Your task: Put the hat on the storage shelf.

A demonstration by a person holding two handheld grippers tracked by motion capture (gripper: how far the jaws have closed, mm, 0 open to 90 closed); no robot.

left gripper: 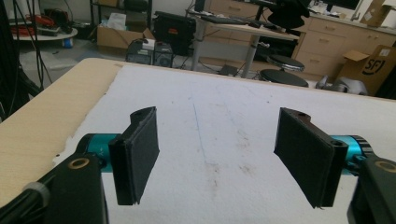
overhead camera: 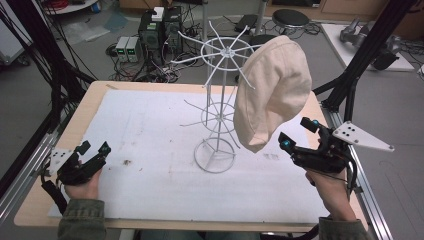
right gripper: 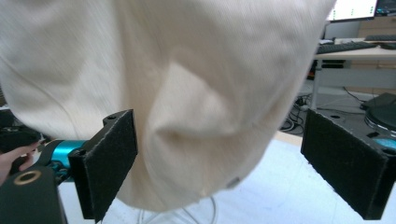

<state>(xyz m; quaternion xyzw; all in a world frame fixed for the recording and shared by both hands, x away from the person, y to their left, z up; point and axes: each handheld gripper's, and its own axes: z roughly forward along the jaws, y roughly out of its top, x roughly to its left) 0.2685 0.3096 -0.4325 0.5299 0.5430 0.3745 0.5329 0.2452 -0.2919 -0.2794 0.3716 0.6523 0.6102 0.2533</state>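
— Where is the cream cap (overhead camera: 272,92)?
— It hangs from an arm of the white wire rack (overhead camera: 220,107), above the table (overhead camera: 90,100).
— And the right gripper (overhead camera: 296,134)?
— Just below and right of the cap's lower edge, jaws spread wide, gripping nothing.
— The left gripper (overhead camera: 94,148)?
— Well apart at the table's left, open and empty.

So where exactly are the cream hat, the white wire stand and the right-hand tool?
cream hat (overhead camera: 272,90), high view, on the middle of its crown.
white wire stand (overhead camera: 215,161), high view, on its round base ring.
right tool (overhead camera: 294,133), high view, midway between its open fingertips.
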